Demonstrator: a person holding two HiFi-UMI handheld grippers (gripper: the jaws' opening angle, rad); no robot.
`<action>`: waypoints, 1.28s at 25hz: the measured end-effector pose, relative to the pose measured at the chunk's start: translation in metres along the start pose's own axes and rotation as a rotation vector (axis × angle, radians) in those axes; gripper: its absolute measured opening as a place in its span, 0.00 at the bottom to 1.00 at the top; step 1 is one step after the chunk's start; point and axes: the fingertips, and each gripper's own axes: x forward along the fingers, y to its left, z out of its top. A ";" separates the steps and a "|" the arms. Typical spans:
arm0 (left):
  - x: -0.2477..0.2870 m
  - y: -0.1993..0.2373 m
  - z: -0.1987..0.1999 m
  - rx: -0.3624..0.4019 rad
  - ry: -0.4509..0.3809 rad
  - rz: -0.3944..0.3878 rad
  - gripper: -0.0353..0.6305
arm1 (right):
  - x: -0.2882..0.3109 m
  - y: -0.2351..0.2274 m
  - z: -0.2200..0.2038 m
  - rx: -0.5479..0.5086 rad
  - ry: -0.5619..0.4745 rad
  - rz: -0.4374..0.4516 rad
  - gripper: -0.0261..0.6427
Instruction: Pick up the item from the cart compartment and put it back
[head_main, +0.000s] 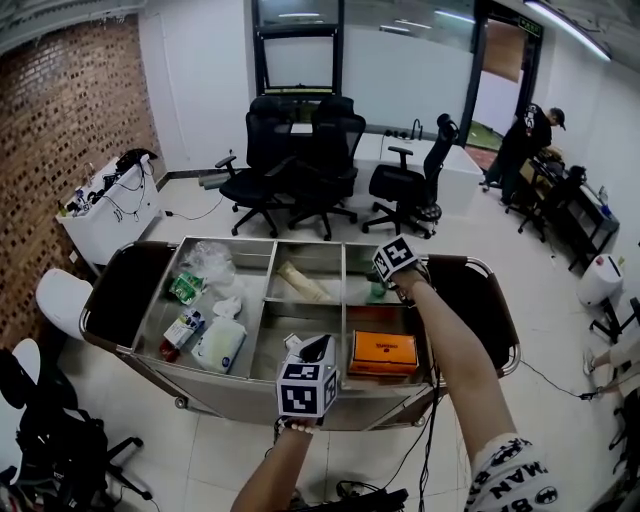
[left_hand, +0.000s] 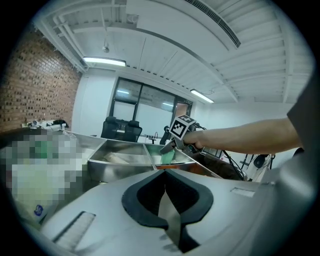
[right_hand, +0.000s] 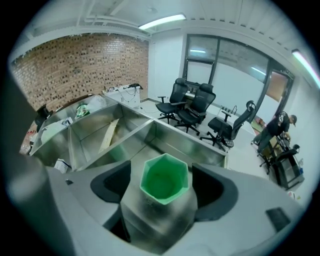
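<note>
Left gripper (left_hand: 165, 195) – clenched, empty | right gripper (right_hand: 166, 192) – jaws released around green cup (right_hand: 164, 180); far-right compartment of cart (head_main: 240, 240) | step, judged: put-back | next: lift clear without tipping

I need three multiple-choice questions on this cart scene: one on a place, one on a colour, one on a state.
1. Where is the orange box? A. near right compartment B. far left compartment C. floor
2. What colour is the cup? A. red B. green C. blue
3. How do the right gripper's jaws stand? A. together, empty B. on the box C. apart, cup between
Key: 1 A, the head view shows it there; 2 B, its rim is green; 3 C, the jaws flank the cup.
</note>
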 end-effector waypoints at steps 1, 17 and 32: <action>0.000 -0.001 0.001 0.001 -0.003 -0.002 0.06 | -0.007 -0.001 0.003 -0.003 -0.015 -0.002 0.64; -0.005 -0.014 0.013 0.020 -0.060 -0.035 0.06 | -0.247 0.055 0.008 0.081 -0.609 0.104 0.50; -0.066 -0.051 -0.010 0.073 -0.139 -0.117 0.06 | -0.340 0.153 -0.136 0.139 -0.872 -0.036 0.04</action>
